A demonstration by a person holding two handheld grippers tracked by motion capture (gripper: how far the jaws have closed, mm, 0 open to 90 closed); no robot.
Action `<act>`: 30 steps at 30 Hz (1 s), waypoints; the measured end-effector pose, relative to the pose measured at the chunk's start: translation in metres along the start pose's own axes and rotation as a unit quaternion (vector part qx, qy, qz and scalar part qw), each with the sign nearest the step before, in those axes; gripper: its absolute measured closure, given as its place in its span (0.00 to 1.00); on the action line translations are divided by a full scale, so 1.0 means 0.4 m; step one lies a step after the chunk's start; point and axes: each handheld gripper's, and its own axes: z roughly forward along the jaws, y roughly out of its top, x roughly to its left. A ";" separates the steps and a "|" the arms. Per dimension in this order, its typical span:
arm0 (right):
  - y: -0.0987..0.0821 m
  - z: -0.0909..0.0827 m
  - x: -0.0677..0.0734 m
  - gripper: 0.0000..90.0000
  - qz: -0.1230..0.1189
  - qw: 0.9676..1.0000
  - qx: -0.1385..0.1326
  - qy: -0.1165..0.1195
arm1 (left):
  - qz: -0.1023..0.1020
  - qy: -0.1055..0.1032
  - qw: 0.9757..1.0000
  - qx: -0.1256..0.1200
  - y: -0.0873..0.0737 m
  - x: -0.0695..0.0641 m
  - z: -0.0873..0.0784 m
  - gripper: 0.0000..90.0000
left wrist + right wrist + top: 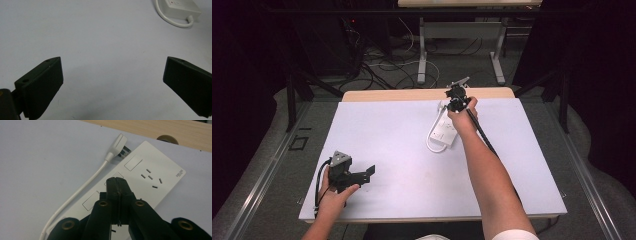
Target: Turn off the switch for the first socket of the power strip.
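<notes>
My right tool (pixel 117 182), jaws pressed together on nothing, hovers directly over the power strip (pixel 155 170); its length runs ahead-right. My left tool (pixel 112 85) gapes empty, far off.

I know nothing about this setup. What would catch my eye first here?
Probably the white power strip lying at the far side of the pale table, its plug resting beside it. The right gripper hangs over the strip with jaws closed together, while the left gripper sits open near the table's front.
</notes>
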 end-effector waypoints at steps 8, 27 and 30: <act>-0.005 0.025 0.009 1.00 -0.009 1.000 0.009 -0.003 | -0.003 -0.001 1.000 -0.004 -0.001 0.002 0.000 0.03; -0.018 0.073 0.035 1.00 -0.002 1.000 0.024 0.002 | 0.004 -0.004 1.000 0.000 0.002 0.001 0.001 0.03; -0.020 0.080 0.035 1.00 -0.010 1.000 0.028 0.005 | 0.004 -0.005 1.000 0.000 0.003 0.001 0.002 0.03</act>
